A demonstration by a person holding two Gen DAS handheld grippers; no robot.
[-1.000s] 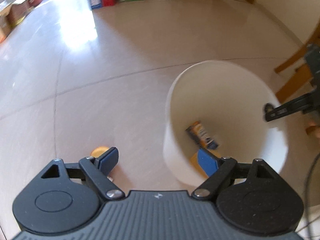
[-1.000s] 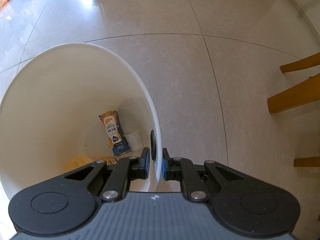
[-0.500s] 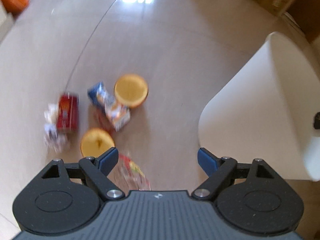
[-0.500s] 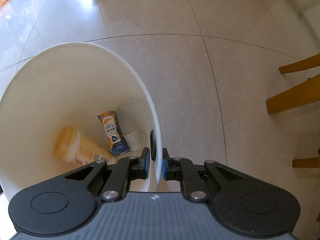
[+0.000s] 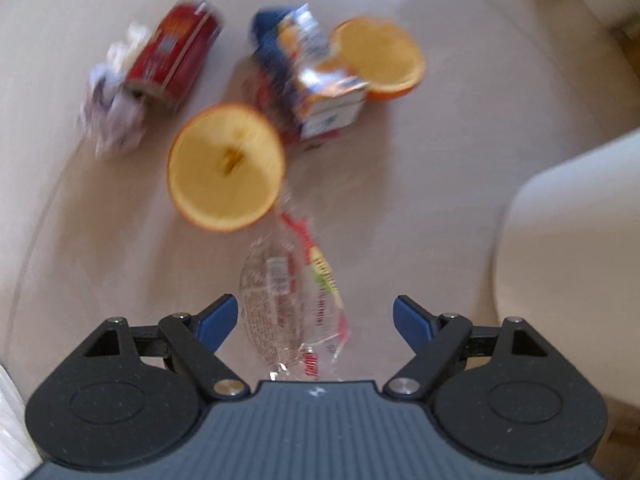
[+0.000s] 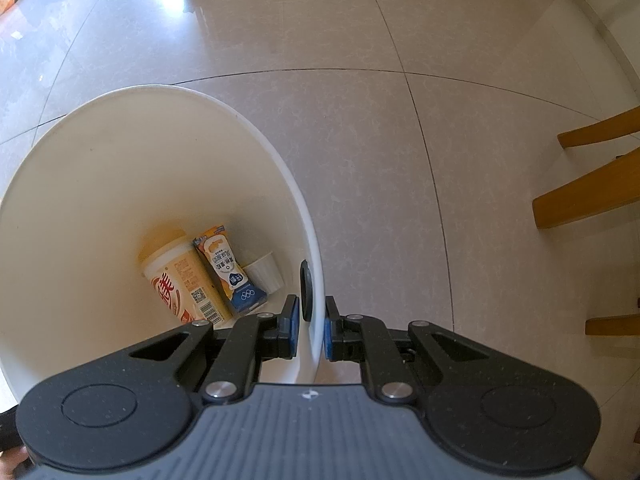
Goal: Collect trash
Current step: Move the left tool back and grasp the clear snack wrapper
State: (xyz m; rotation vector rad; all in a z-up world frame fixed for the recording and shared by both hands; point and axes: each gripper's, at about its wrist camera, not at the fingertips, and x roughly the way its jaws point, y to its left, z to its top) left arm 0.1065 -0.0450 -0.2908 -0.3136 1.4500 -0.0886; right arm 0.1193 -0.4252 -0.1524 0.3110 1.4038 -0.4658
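My left gripper (image 5: pixel 315 318) is open above the floor, with a clear plastic wrapper (image 5: pixel 288 300) lying between its fingers. Beyond it lie an orange half (image 5: pixel 226 168), a second orange half (image 5: pixel 378 58), a blue and orange carton (image 5: pixel 310 80), a red can (image 5: pixel 172 56) and crumpled paper (image 5: pixel 110 116). The white bin (image 5: pixel 572 264) shows at the right edge. My right gripper (image 6: pixel 311 330) is shut on the rim of the white bin (image 6: pixel 160 96). Inside lie a beige drink cup (image 6: pixel 180 276), a milk carton (image 6: pixel 228 268) and a small white cup (image 6: pixel 266 272).
Wooden chair legs (image 6: pixel 588 196) stand on the tiled floor to the right of the bin. Something white (image 5: pixel 10 424) shows at the lower left edge of the left wrist view.
My left gripper swung from over the bin down to the trash pile on the floor and closed in on the wrapper. The beige drink cup fell and settled in the bin. The right gripper stayed.
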